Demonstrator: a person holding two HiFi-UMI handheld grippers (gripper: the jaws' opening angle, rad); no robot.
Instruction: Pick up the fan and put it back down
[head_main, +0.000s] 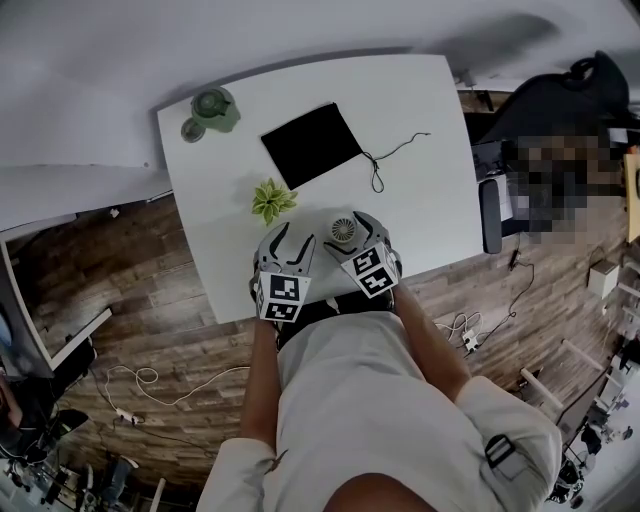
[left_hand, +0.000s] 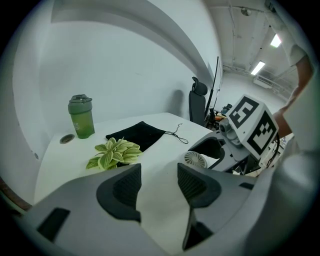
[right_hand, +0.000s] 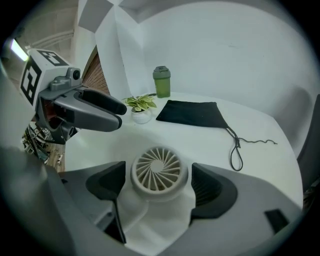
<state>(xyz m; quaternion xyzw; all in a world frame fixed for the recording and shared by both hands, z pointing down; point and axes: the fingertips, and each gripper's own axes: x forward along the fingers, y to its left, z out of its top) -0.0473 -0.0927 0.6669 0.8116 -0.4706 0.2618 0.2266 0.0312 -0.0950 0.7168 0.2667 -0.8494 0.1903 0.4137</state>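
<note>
We see a white tabletop (head_main: 430, 220). Right gripper (right_hand: 159, 174) is spread wide. Left gripper (left_hand: 159, 172) is spread, nothing in it, just left of the right one. Black pouch (head_main: 312, 143) lies beyond both, bottle (head_main: 213, 108) far beyond the left, plant (head_main: 271, 199) just ahead of the left. Fan (right_hand: 159, 164) sits on the tabletop between the right gripper's jaws, pads just clear.

Green bottle (head_main: 214, 108), potted plant (head_main: 271, 200), black pouch (head_main: 312, 143) on table (head_main: 420, 120).
</note>
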